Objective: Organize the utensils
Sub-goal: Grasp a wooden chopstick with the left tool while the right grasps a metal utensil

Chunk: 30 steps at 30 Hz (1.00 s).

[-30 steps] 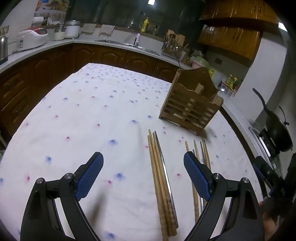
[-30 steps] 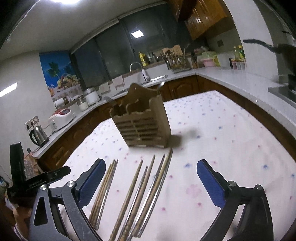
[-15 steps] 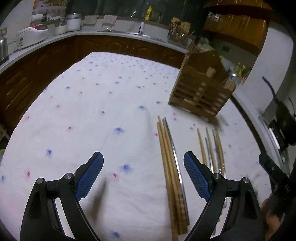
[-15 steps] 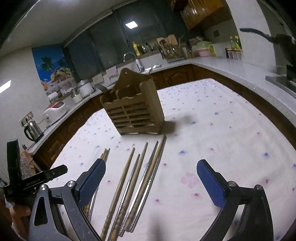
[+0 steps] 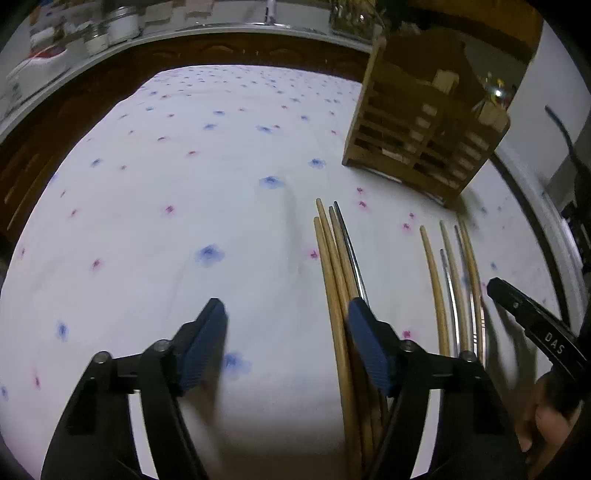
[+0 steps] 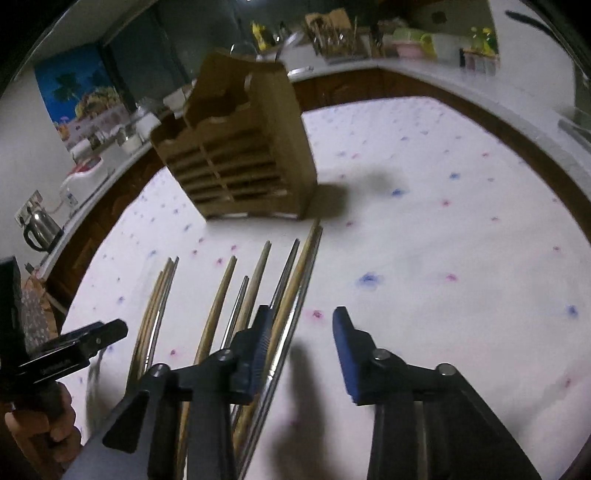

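Several wooden and metal chopsticks lie in two bunches on the flowered white tablecloth. A left bunch and a right bunch show in the left wrist view. A slatted wooden utensil holder stands behind them, also in the right wrist view. My left gripper is open low over the cloth, its right finger over the left bunch. My right gripper is open and narrower, its left finger over the rightmost chopsticks. Neither holds anything.
Dark wood cabinets and a white counter ring the table, with a sink, jars and a rice cooker. A kettle stands at the left. The other gripper shows at each view's edge.
Both grippers have dropped and moved forward toward the chopsticks, and both have narrowed their jaws. The holder and chopsticks look larger and nearer.
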{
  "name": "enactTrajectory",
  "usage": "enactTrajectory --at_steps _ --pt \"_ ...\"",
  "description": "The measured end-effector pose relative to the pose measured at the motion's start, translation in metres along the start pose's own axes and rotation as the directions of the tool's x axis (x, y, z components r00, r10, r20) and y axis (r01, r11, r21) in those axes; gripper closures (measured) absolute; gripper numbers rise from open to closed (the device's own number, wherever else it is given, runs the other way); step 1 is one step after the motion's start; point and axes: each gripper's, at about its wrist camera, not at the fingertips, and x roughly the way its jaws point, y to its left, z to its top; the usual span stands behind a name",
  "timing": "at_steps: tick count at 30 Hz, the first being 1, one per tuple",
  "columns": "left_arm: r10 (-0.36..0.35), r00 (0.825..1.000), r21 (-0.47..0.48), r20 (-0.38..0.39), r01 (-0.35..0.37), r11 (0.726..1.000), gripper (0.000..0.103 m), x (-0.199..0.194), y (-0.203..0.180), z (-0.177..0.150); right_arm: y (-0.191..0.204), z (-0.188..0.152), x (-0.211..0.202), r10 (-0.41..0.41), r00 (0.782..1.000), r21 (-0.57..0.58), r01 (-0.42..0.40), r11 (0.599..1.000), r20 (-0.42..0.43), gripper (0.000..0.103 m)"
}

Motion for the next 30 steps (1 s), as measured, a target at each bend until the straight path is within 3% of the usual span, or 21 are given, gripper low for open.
enactTrajectory --at_steps 3,12,17,21,25,30 --pt "0.006 1.000 0.030 -0.023 -0.006 1.000 0.044 0.011 -0.007 0.005 0.005 0.002 0.016 -0.011 0.999 -0.015 0.010 1.000 -0.050 0.080" --pt "0.007 1.000 0.086 -0.007 -0.006 0.996 0.047 0.009 -0.006 0.002 -0.001 -0.004 0.007 -0.017 0.999 -0.042 0.015 0.999 -0.051 0.088" --pt "0.032 0.999 0.115 -0.020 -0.029 0.993 0.048 0.010 -0.009 0.003 -0.012 -0.009 -0.003 -0.018 0.998 -0.031 0.016 0.999 -0.064 0.088" --pt "0.020 0.999 0.104 -0.031 -0.016 0.994 0.050 0.015 -0.009 0.013 -0.015 0.002 -0.005 -0.005 0.999 0.009 0.005 1.000 -0.037 0.080" --pt "0.011 0.999 0.102 -0.036 -0.008 0.995 0.060 0.021 -0.010 0.023 -0.006 0.020 0.002 0.021 1.000 0.003 -0.021 1.000 -0.014 0.080" --pt "0.017 1.000 0.112 -0.023 -0.014 0.994 0.073 0.027 -0.013 0.029 0.008 0.034 0.036 0.001 0.997 -0.022 -0.003 1.000 -0.078 0.080"
